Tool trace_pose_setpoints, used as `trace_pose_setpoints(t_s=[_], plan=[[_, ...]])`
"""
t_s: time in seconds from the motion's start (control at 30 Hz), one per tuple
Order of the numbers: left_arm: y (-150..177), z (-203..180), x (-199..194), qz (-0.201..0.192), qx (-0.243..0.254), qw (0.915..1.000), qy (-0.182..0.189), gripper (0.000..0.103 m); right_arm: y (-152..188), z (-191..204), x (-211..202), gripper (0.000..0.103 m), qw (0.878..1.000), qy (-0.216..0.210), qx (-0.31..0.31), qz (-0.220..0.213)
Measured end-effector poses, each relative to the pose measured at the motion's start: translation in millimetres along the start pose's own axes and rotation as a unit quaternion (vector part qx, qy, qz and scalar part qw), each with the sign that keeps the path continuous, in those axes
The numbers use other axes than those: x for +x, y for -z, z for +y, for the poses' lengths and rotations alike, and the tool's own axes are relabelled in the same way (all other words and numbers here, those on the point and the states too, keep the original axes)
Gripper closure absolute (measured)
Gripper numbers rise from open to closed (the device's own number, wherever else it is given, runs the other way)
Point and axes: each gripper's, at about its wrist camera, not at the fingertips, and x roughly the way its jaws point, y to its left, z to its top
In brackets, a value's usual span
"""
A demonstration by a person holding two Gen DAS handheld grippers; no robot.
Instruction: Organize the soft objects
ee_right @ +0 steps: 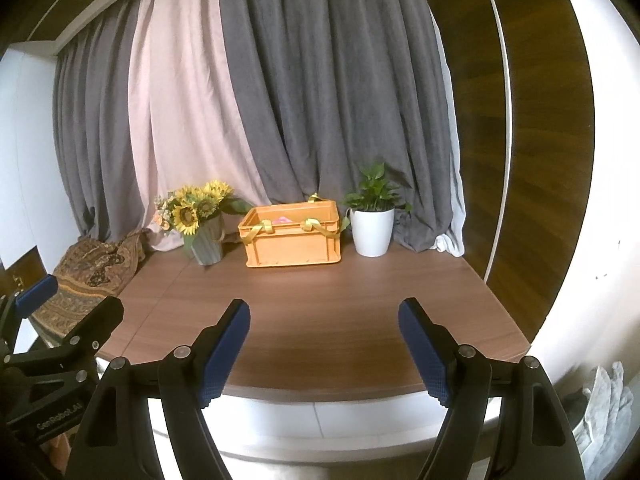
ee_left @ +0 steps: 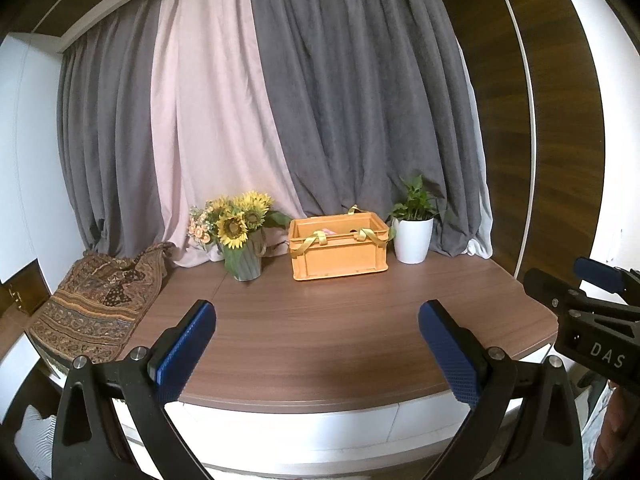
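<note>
An orange crate (ee_left: 339,254) with yellow ribbon handles stands at the back of the wooden table (ee_left: 320,320); it also shows in the right wrist view (ee_right: 292,242). Something pink (ee_left: 329,231) lies inside it, mostly hidden by the wall. My left gripper (ee_left: 318,340) is open and empty, held back over the table's front edge, far from the crate. My right gripper (ee_right: 324,344) is open and empty, level with it at the front. Each gripper shows at the edge of the other's view, the right one (ee_left: 592,312) and the left one (ee_right: 52,320).
A patterned brown cloth bag (ee_left: 96,304) lies at the table's left end. A vase of sunflowers (ee_left: 240,236) stands left of the crate, a white potted plant (ee_left: 413,232) right of it. Grey and pink curtains hang behind. A pale cloth (ee_right: 608,412) lies low right.
</note>
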Motion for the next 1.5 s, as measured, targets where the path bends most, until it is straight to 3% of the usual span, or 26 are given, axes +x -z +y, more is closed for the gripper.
trace_pose_setpoints(t_s=[1.5], plan=[[-3,6,12,-0.008,0.006,1.0,0.002,0.0,-5,-15,4,0.025,1.0,-0.005,-0.005,0.009]])
